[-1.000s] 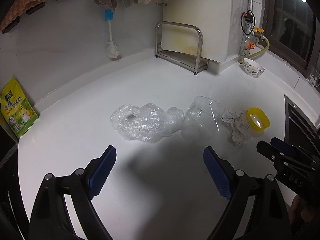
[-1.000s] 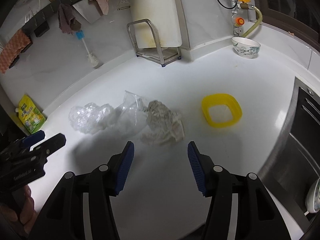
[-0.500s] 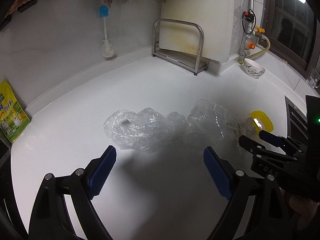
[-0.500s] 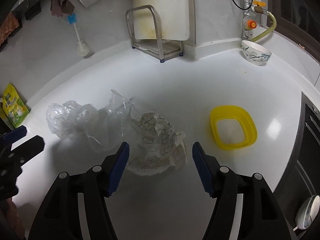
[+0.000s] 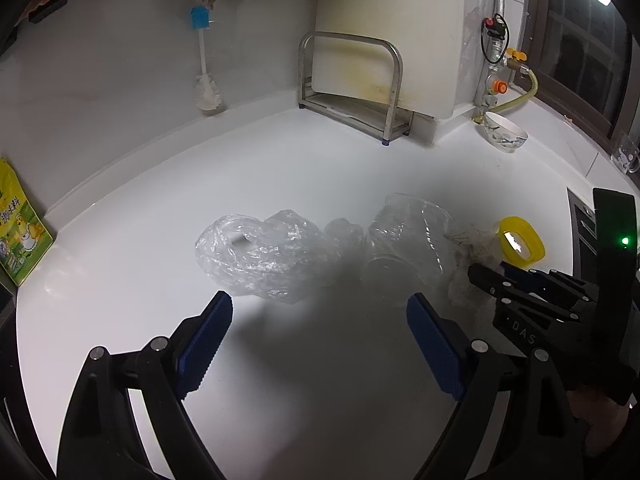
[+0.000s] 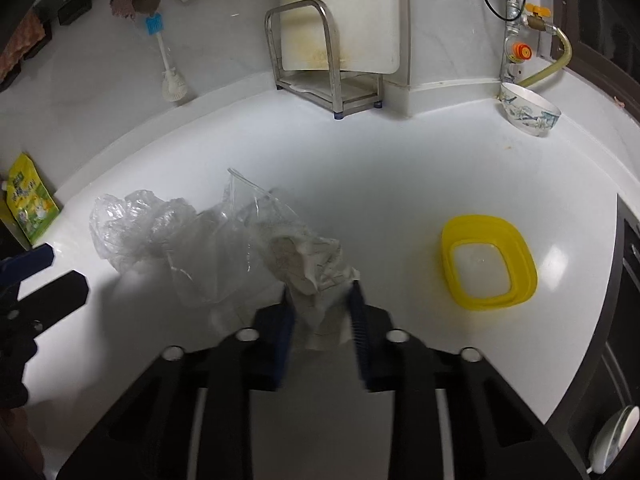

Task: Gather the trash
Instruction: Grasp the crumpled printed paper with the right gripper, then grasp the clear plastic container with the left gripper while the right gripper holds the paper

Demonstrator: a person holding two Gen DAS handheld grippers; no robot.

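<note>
Right claw (image 6: 320, 312): pressed together on the crumpled paper (image 6: 310, 266), at the right end of the trash row on the white desk (image 6: 400, 208).
Left claw (image 5: 316, 340): spread wide, holding nothing, above the desk just short of the crumpled plastic bag (image 5: 260, 252).
Clear plastic wrap (image 5: 404, 240): between bag and paper.
Yellow container (image 6: 488, 268): right of the paper, apart.

On the black body of the right gripper (image 5: 524, 280), seen from your left wrist camera, you can read the white letters "DAS". The yellow-green printed pouch (image 5: 18, 236) leaning at the counter's left edge carries Chinese characters, too small for you to read reliably.
</note>
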